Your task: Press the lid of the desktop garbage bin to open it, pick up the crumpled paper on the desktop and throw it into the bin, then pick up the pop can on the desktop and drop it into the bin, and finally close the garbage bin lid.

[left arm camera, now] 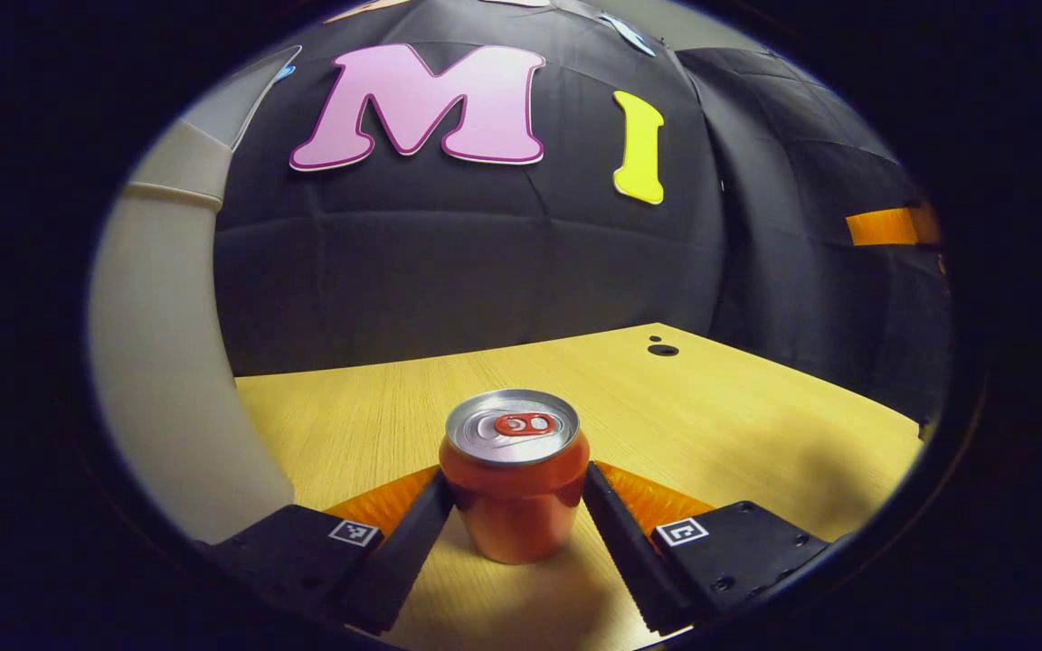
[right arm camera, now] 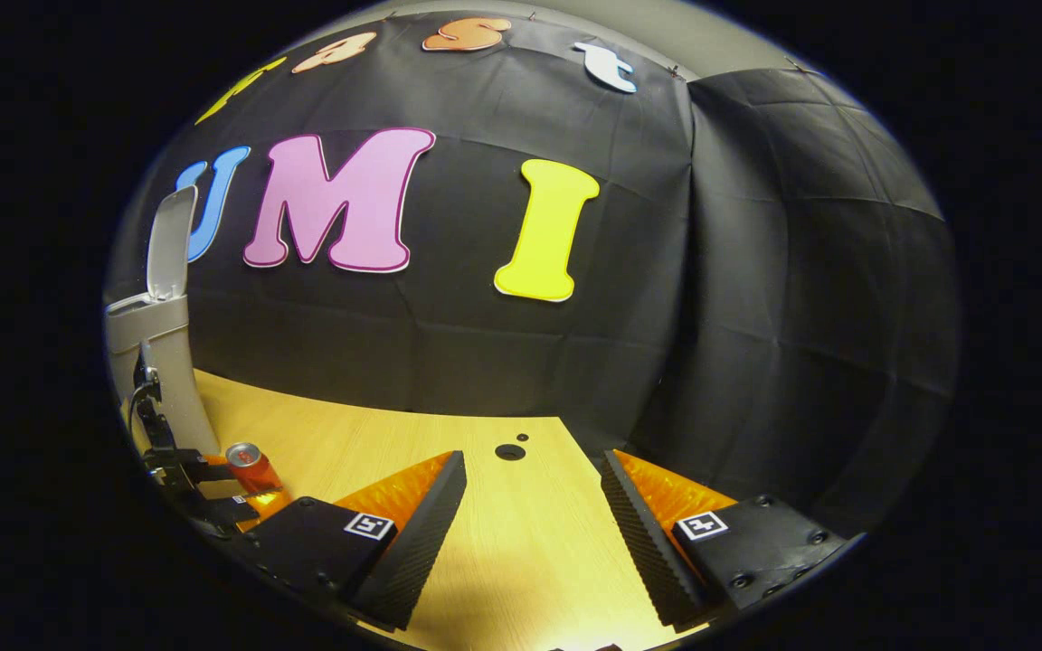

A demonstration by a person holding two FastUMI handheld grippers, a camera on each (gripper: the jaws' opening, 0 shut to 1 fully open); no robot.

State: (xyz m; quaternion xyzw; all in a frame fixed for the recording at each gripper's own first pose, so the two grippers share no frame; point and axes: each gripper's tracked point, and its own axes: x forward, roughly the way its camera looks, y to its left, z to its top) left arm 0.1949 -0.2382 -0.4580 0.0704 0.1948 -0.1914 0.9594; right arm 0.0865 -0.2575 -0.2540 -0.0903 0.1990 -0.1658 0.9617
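Observation:
An orange pop can stands upright on the wooden desk, silver top and red tab facing up. My left gripper holds it with a finger pressed on each side. The beige garbage bin rises close on the left. In the right gripper view the bin stands at the far left with its lid tipped up, and the left gripper and the can sit in front of it. My right gripper hovers over bare desk, open, with nothing between its fingers.
A round hole with a smaller one beside it marks the desk near its back edge, also seen as the hole ahead of the right gripper. Black cloth walls close off the back and right sides.

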